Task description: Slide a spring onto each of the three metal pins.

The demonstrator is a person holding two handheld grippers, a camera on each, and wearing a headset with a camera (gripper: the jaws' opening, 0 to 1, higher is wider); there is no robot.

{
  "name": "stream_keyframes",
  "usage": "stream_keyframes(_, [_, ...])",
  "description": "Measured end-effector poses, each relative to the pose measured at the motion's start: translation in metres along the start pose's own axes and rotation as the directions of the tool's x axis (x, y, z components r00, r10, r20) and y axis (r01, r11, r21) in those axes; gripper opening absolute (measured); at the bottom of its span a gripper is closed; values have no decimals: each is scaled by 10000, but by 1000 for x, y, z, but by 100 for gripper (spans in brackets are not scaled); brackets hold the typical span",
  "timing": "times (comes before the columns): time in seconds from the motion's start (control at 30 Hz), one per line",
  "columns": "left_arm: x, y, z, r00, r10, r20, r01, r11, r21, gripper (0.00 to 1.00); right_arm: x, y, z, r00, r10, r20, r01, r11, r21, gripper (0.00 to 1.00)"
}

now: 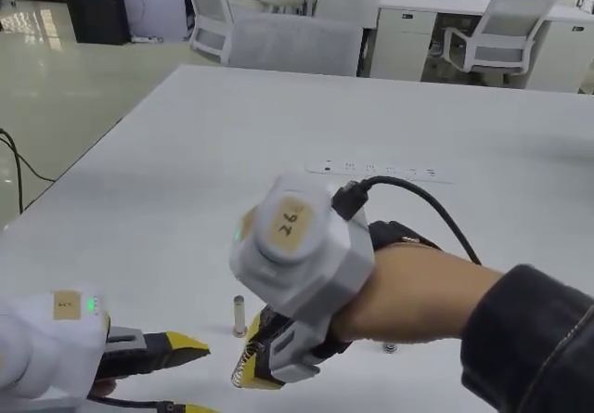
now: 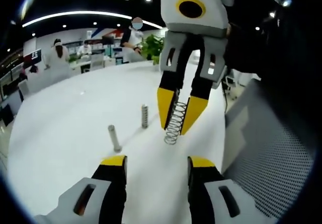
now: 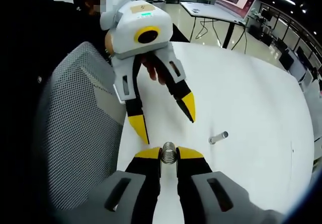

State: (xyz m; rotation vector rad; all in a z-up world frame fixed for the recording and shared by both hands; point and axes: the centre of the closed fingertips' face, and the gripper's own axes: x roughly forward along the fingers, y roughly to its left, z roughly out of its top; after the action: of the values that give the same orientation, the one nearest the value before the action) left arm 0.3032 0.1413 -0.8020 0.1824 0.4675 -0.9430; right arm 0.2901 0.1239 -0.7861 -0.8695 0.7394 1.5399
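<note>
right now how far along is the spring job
Looks done: the far pin appears ribbed, so it likely already carries a spring. In hand: the right hand-held gripper is shut on a spring. To do: at least the bare pin beside it. The left hand-held gripper is open.

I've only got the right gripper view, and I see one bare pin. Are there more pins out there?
Observer: Yes. The left gripper view shows a second pin beyond the bare pin. Its ribbed look suggests it is already loaded.
Operator: How much of my spring sticks out of the tongs?
Observer: Most of it. The spring hangs slanted past the tips of the right gripper, with its lower end free.
Operator: Is the bare pin straight?
Observer: In the head view it stands upright on the table, just left of the right gripper.
</note>
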Motion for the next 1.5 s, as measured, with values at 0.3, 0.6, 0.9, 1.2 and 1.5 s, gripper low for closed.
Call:
stream_keyframes(0.3, [-3,8,-2,9988,475,146,-471,9986,-251,53,-8,-10,-3,9997,-235,41,234,9996,171,8])
stream_keyframes(0.6, [-4,9,-1,9978,645,182,-637,9972,-382,59,-20,-26,-3,9979,-648,94,645,9975,274,8])
stream_keyframes(0.9, [-5,9,-3,9973,714,178,-705,9964,-477,62,-33,-49,-1,9941,-1079,85,1076,9937,307,8])
stream_keyframes(1.2, [-2,3,-5,9981,599,132,-592,9970,-489,63,-36,-67,7,9914,-1294,-194,1293,9916,-51,8])
stream_keyframes(1.5, [-2,4,-7,9982,593,103,-588,9971,-485,63,-29,-81,13,9894,-1347,-549,1322,9901,-469,8])
